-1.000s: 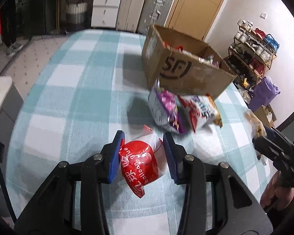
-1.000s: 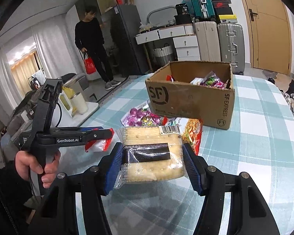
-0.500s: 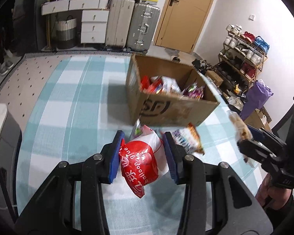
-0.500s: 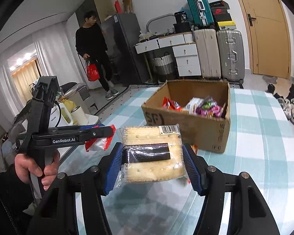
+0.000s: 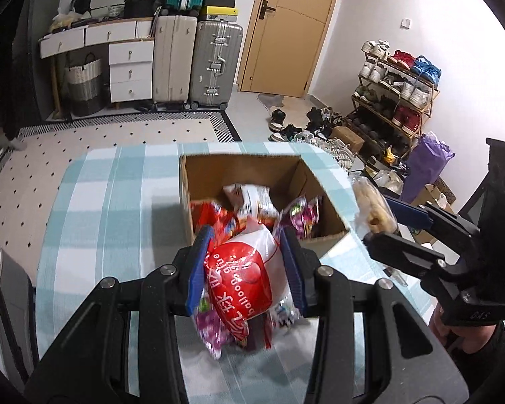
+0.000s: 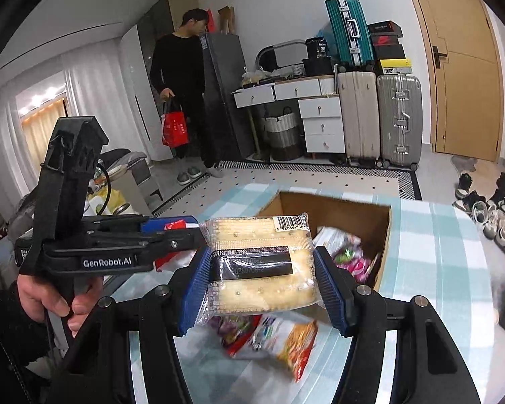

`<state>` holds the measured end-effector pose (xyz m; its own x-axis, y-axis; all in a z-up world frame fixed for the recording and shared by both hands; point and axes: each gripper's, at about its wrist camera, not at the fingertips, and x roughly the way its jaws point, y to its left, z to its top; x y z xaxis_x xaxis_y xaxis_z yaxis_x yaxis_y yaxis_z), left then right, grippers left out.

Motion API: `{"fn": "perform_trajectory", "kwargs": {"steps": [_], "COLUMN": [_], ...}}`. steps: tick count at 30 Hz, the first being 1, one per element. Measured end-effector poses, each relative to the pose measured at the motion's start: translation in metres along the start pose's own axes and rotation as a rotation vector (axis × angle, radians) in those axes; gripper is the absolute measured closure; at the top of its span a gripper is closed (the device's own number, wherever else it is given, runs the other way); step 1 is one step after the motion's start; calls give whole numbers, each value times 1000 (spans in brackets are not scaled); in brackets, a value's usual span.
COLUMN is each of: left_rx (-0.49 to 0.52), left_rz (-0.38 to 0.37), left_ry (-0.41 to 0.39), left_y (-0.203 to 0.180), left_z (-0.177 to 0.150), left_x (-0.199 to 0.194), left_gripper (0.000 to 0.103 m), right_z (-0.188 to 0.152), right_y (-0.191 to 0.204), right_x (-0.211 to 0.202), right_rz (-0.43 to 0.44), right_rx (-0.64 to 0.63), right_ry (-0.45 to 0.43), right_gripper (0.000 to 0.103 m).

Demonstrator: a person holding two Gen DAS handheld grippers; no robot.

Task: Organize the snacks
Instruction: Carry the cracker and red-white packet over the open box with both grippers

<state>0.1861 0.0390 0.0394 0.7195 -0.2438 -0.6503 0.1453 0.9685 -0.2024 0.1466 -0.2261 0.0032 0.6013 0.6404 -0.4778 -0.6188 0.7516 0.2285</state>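
Snack packets lie in box on table.

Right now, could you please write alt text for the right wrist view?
The right gripper grips a clear pack of crackers above a checked table, before an open cardboard box of snacks. The left gripper holds a red packet alongside.

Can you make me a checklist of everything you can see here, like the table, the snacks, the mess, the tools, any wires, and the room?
Surface: table under a blue-and-white checked cloth.
Job's things: open cardboard box with snack packets inside; red-and-white packet; cracker pack; two more snack bags lying on the cloth.
Clutter: nothing else seen on the table.
Grippers: left tool shut on the red-and-white packet; right tool shut on the cracker pack, both raised near the box.
Cables: a dark cord beside the table.
Surroundings: suitcases, drawers, door, shoe rack, a person with a red bag.
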Motion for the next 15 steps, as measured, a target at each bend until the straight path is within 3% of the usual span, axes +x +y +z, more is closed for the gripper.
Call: {"fn": "perform_trajectory", "kwargs": {"steps": [15], "left_rx": [61], "left_rz": [-9], "left_ry": [41], "left_y": [-9], "left_z": [67], "left_x": [55], "left_gripper": [65], "right_z": [57], "right_y": [-37], "right_x": [37], "right_rz": [-19], "right_rx": [25], "right_ry": [15], "right_gripper": [41]}}
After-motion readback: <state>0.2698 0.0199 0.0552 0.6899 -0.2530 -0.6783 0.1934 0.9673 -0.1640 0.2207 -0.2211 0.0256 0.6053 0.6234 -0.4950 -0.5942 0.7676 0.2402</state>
